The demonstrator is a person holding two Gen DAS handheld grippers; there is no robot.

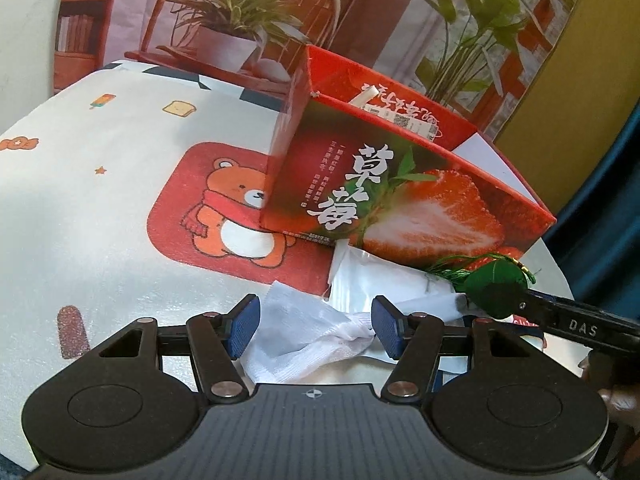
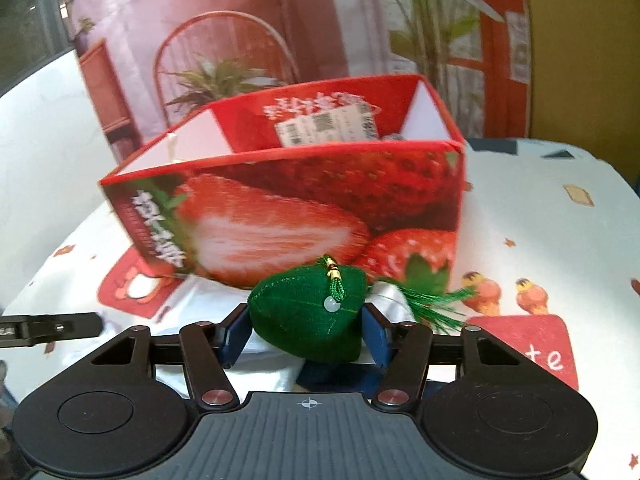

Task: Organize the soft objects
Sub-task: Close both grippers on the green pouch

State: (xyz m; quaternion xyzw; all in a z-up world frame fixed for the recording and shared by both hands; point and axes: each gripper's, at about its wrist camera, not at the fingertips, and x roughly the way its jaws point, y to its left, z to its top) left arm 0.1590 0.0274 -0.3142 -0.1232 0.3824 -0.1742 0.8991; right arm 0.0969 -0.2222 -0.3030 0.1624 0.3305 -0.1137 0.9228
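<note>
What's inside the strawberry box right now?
Inside the strawberry box a white label with QR codes shows against the far wall, and a white strip pokes up. The front wall hides the bottom, so other contents can't be seen.

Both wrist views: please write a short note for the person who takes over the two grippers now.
Right gripper: green stuffed fabric pouch with tassel sits between its pads, in front of the red strawberry-printed cardboard box; grip uncertain.
Left gripper: open around the crumpled white mesh cloth, not pressing.
Done: box interior is mostly hidden.
Left: put pouch and cloth into the box; a white plastic packet lies beside the box.
</note>
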